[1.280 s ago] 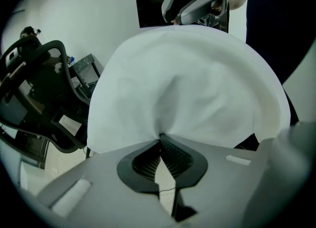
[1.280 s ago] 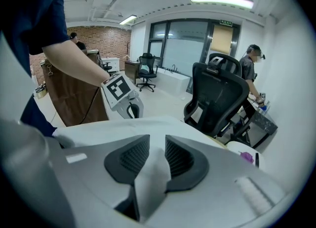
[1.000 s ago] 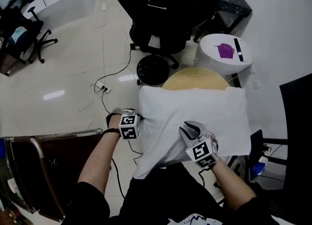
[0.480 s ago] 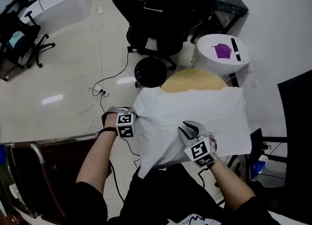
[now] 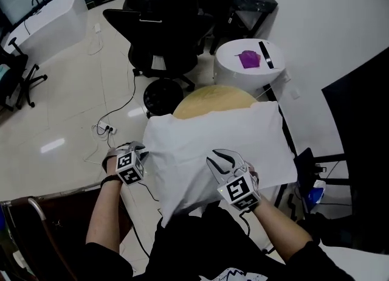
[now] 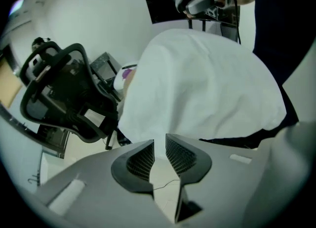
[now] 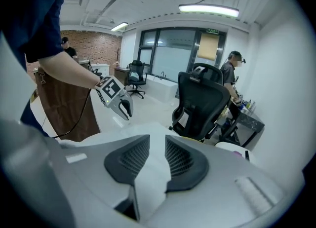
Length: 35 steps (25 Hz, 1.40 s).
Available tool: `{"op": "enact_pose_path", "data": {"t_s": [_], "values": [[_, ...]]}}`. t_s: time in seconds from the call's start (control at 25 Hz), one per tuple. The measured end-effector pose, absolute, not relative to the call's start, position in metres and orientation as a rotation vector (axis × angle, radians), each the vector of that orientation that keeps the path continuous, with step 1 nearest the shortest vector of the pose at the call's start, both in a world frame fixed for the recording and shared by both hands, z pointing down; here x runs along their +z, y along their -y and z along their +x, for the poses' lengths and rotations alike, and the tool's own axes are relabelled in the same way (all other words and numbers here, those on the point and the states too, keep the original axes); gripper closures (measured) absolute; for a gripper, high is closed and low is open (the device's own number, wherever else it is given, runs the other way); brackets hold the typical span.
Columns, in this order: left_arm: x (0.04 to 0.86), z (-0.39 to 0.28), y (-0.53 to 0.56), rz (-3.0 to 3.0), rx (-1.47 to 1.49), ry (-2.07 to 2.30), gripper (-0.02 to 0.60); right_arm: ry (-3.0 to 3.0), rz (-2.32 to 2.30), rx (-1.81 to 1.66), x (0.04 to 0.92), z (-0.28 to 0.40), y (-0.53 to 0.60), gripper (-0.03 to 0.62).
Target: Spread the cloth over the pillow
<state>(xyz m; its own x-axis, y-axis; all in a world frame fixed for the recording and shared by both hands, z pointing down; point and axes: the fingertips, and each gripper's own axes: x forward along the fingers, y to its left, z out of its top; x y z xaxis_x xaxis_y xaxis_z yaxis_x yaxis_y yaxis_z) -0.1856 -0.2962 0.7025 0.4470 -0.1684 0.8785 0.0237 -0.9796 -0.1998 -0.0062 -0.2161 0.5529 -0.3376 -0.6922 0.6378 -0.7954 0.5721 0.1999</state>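
- at mid-frame from the head, cloth (image 5: 225,134) lies draped over a round bench (image 5: 206,98).
- left gripper (image 5: 137,150), at the cloth's 9 o'clock: fingers just opening, released, nothing between.
- right gripper (image 5: 223,159), at 6 o'clock: fingers released, over cloth.

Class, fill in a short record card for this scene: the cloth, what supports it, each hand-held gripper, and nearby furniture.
Cloth: white cloth, draped over a bulky shape, presumably the pillow
Support: round yellowish table top
Left hand-held gripper: beside the cloth's left edge; jaws have just been opening, nothing between them
Right hand-held gripper: open, over the cloth's near side
Nearby: black office chair; white round side table
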Motion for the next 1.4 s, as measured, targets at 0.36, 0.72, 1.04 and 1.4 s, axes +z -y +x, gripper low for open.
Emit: {"op": "enact_pose_path", "data": {"t_s": [0.36, 0.72, 1.04, 1.4], "values": [[0.558, -0.139, 0.246, -2.582, -1.197, -0.441, 0.517, 2.171, 1.351, 0.266, 0.53, 0.083, 0.166, 0.508], [0.49, -0.037, 0.124, -2.614, -1.058, -0.639, 0.581, 2.341, 1.319, 0.175, 0.492, 0.157, 0.09, 0.586], [0.478, 0.044, 0.033, -2.781, -1.024, -0.713, 0.581, 2.419, 1.178, 0.271, 0.49, 0.187, 0.016, 0.588], [0.473, 0.052, -0.015, -2.786, -0.924, -0.819, 0.581, 2.465, 1.151, 0.286, 0.49, 0.186, -0.045, 0.588]]}}
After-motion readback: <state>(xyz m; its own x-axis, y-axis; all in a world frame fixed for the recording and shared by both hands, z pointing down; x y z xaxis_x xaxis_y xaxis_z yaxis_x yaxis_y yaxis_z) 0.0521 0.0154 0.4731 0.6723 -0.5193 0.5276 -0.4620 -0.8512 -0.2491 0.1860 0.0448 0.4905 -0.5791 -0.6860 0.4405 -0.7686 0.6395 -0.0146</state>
